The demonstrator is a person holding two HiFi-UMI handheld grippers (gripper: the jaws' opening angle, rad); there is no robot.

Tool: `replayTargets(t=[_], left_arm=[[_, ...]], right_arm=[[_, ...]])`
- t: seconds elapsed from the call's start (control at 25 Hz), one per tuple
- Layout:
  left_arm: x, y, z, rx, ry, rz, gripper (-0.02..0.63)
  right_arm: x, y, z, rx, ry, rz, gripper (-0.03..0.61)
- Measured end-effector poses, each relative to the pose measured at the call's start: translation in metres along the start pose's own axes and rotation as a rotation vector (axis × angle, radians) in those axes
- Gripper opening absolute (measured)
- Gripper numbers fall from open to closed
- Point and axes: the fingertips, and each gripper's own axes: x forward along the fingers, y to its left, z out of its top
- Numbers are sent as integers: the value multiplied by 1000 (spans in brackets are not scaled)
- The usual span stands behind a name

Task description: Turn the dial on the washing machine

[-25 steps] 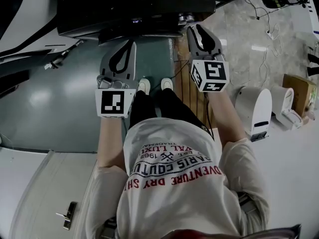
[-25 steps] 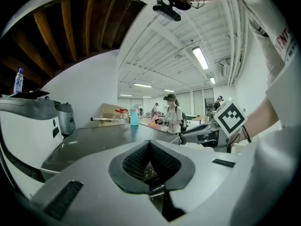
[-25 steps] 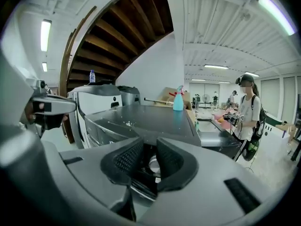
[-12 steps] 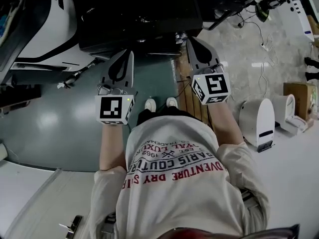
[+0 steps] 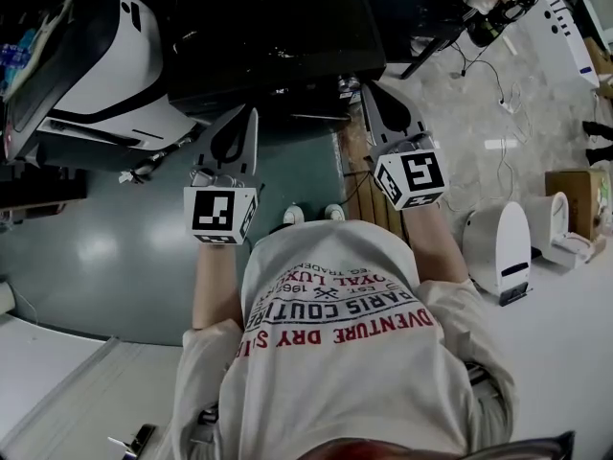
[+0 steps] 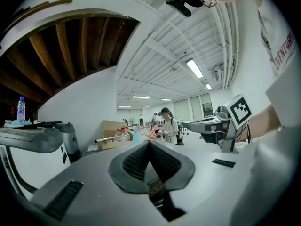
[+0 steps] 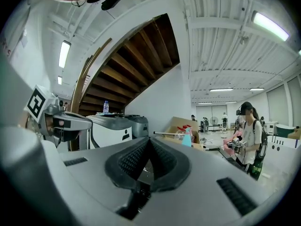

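Note:
I make out no washing-machine dial in any view. In the head view both grippers are held out in front of the person's chest, pointing forward over the grey-green floor. My left gripper [image 5: 246, 115] is shut with nothing between its pads, and its own view shows the jaws [image 6: 149, 143] meeting. My right gripper [image 5: 370, 88] is likewise shut and empty, its pads [image 7: 149, 141] pressed together. Each gripper also shows in the other's view: the right gripper [image 6: 220, 125] and the left gripper [image 7: 57, 120].
A white and black machine [image 5: 105, 60] stands at the upper left beside a dark bench [image 5: 268, 27]. White and grey machines [image 7: 115, 126] sit under a wooden stair. A white appliance [image 5: 498, 247] and a cardboard box [image 5: 567, 195] stand at the right. A person [image 7: 249, 135] stands far off.
The head view has swung so that the white and black machine at the upper left has come into sight. Both grippers stay side by side, slightly higher in the picture. The shoes are now mostly hidden.

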Motion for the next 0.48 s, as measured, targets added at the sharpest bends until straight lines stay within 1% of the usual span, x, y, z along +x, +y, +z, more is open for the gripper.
replayTargets(t=[0.24, 0.48], left_arm=[[-4, -9, 3, 7, -4, -9, 15], [-5, -16, 2, 19, 1, -16, 15]], right_arm=[[-13, -2, 1, 1, -5, -35, 28], [-25, -4, -3, 9, 0, -46, 28]])
